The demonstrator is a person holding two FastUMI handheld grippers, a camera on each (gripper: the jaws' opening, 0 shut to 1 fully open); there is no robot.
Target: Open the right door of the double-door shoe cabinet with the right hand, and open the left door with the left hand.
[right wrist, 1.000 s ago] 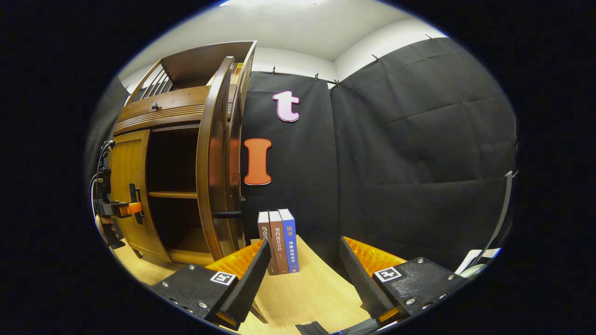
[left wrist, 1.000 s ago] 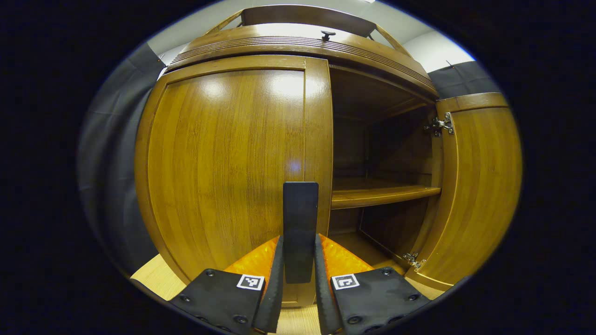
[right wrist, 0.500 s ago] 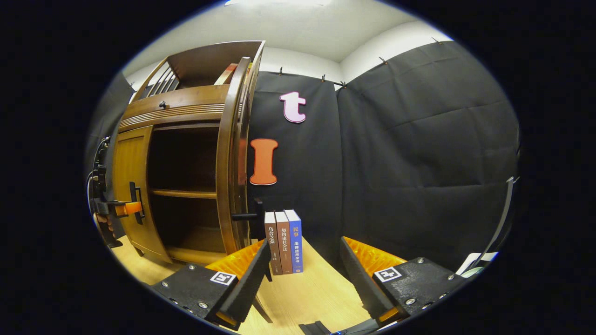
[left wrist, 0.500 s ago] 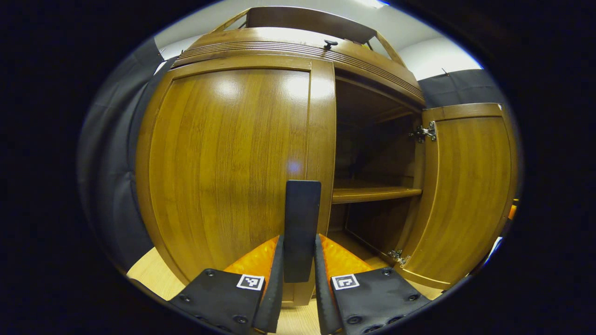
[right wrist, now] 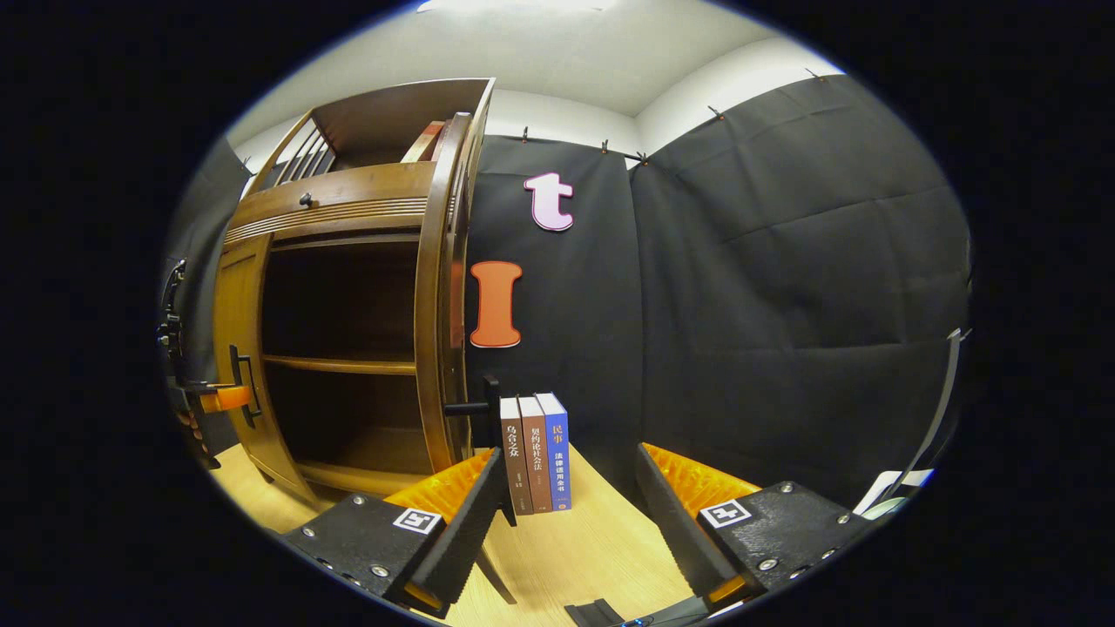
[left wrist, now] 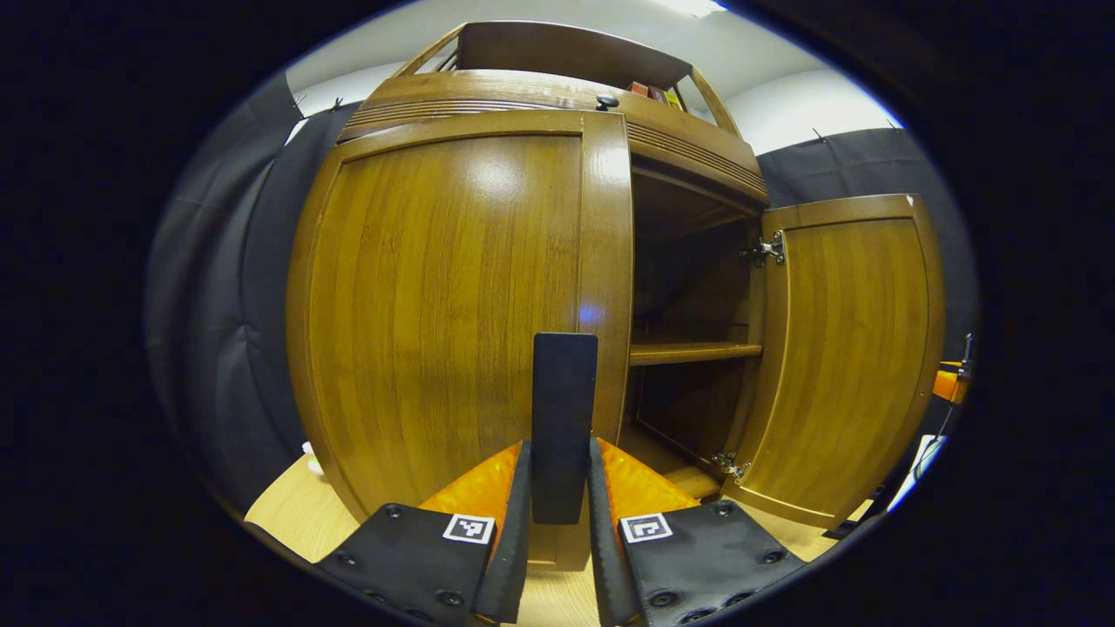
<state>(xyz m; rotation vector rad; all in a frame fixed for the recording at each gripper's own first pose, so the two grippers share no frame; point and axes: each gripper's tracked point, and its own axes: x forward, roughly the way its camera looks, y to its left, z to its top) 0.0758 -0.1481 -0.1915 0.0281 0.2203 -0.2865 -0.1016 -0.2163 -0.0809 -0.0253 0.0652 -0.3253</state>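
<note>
**A:** Where do things stand with the shoe cabinet (left wrist: pixel 557 87)?

**B:** From my seat, the right door (left wrist: pixel 849 357) is swung wide, hinges showing, with the shelf (left wrist: pixel 692 353) bare inside; the left door (left wrist: pixel 444 305) looks only just off the frame. My left hand-held gripper (left wrist: pixel 562 488) is pinching the left door's handle (left wrist: pixel 564 418), a flat black bar, both fingers pressed on it; my right hand-held gripper (right wrist: pixel 571 505) is spread and holding nothing, out to the right above the table (right wrist: pixel 584 557), near three books (right wrist: pixel 536 453).

**A:** How would you finish the left door?

**B:** I judge the pull should follow the hinge's arc, out toward me and then leftward; a straight tug could drag the fingers down the smooth bar. I'd keep the grip square on the handle and go steadily; the cabinet stands on the table and might shift if jerked.

**A:** What are the surfaces like?

**B:** Varnished brown wood, glossy enough to throw glare, with vertical grain; framed doors under a ribbed cornice with a small dark knob (left wrist: pixel 606 101); the table is pale wood laminate; my fingers are black pads on orange bodies.
</note>
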